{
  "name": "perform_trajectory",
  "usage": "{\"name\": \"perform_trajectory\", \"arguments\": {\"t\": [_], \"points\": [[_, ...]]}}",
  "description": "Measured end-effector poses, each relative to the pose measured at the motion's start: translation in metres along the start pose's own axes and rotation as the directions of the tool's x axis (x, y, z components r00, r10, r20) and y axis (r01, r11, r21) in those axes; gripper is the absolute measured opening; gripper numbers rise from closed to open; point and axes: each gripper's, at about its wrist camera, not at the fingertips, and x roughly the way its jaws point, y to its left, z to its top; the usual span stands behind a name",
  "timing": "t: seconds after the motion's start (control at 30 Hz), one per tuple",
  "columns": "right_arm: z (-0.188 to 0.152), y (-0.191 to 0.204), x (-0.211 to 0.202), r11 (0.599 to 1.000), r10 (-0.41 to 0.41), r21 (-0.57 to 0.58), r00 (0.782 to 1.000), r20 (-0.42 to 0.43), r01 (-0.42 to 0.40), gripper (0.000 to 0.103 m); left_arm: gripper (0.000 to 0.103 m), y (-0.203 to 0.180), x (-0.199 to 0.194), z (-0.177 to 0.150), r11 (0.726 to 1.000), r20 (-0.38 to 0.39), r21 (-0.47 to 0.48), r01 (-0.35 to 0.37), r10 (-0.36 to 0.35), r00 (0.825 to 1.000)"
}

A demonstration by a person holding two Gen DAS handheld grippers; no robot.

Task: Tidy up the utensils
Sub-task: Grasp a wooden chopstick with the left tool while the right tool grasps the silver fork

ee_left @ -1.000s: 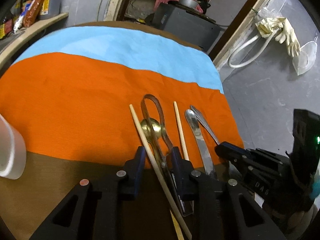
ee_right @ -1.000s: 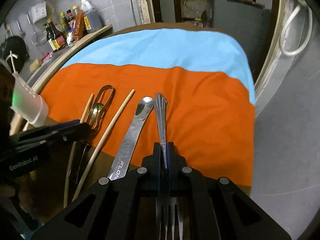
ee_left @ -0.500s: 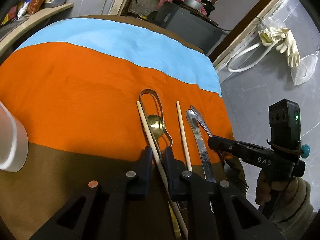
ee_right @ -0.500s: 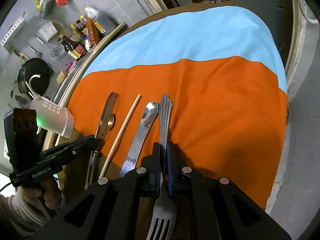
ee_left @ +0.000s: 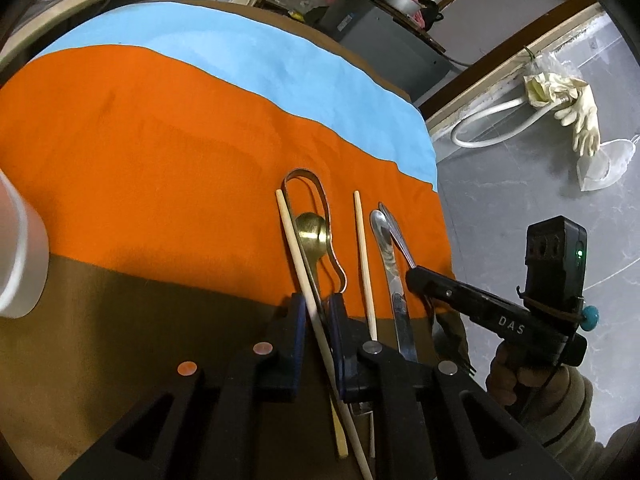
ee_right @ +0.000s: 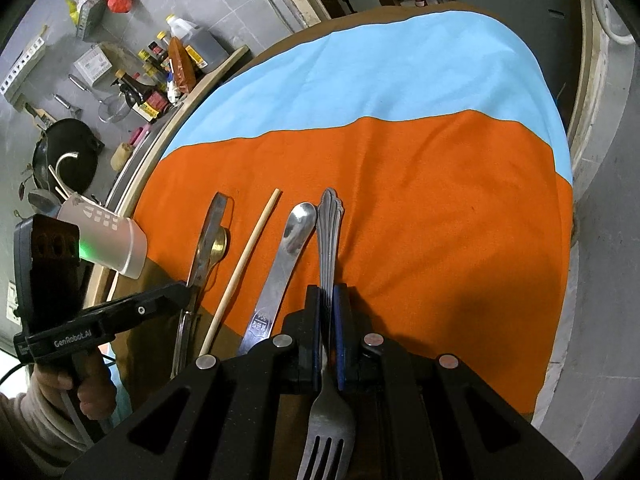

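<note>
My left gripper [ee_left: 316, 308] is shut on a pale wooden chopstick [ee_left: 292, 236] that slants across a brass spoon [ee_left: 310, 228] and metal tongs [ee_left: 304, 178] on the orange cloth [ee_left: 160, 152]. A second chopstick [ee_left: 362, 260] and a steel spoon [ee_left: 384, 240] lie to its right. My right gripper [ee_right: 328, 300] is shut on a steel fork [ee_right: 330, 220]. Its handle points forward beside the steel spoon [ee_right: 296, 224] and its tines [ee_right: 328, 440] point back toward the camera. From the right wrist view the left gripper [ee_right: 182, 292] sits at the tongs [ee_right: 212, 224].
A white perforated cup [ee_right: 108, 232] with utensils stands at the table's left edge [ee_left: 16, 248]. Blue cloth [ee_right: 380, 68] covers the far half of the round table. Bottles [ee_right: 168, 64] and a wok crowd the left shelf. Grey floor lies beyond the right rim.
The left jaws have narrowed onto the chopstick. The right gripper has tilted and dropped with the fork, whose handle now lies close beside the steel spoon.
</note>
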Motion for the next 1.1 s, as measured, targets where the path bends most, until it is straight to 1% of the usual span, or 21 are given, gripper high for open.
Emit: {"name": "perform_trajectory", "arguments": {"t": [0.3,0.5,0.57,0.63,0.67,0.7,0.83,1.0,1.1], "points": [[-0.002,0.002,0.0,1.0,-0.007,0.013,1.0,0.009,0.007,0.006,0.014,-0.003,-0.003,-0.005,1.0,-0.019,0.024,0.0,0.0,1.0],[-0.003,0.002,0.0,1.0,-0.005,0.019,1.0,0.012,0.005,0.006,0.015,0.002,-0.003,-0.004,0.999,-0.031,-0.008,0.032,-0.032,0.999],[-0.003,0.001,0.0,1.0,-0.002,0.023,1.0,0.013,0.002,0.006,0.02,0.002,-0.002,-0.005,0.998,-0.033,-0.014,0.054,-0.054,0.998],[-0.003,0.001,0.001,1.0,0.0,0.027,1.0,0.015,0.0,0.006,0.031,0.002,-0.002,-0.005,0.997,-0.035,-0.011,0.073,-0.074,0.997],[-0.004,0.001,0.001,1.0,0.0,0.029,1.0,0.015,-0.001,0.006,0.033,0.0,-0.002,-0.005,0.997,-0.032,-0.005,0.08,-0.08,0.996],[-0.003,0.001,0.001,1.0,0.001,0.031,1.0,0.016,-0.002,0.006,0.036,-0.003,-0.001,-0.005,0.997,-0.029,0.002,0.077,-0.077,0.997],[-0.004,0.001,0.001,0.999,0.002,0.032,1.0,0.016,-0.002,0.006,0.036,-0.013,0.004,-0.001,0.998,-0.019,0.051,0.028,-0.027,0.999],[-0.004,0.001,0.001,0.999,0.002,0.033,1.0,0.016,-0.002,0.006,0.036,-0.014,0.013,0.008,0.999,-0.028,0.033,0.007,-0.006,1.0],[-0.004,0.001,0.001,0.999,0.001,0.034,1.0,0.016,-0.001,0.006,0.036,-0.021,0.018,0.011,0.997,-0.044,0.069,-0.041,0.044,0.998]]}}
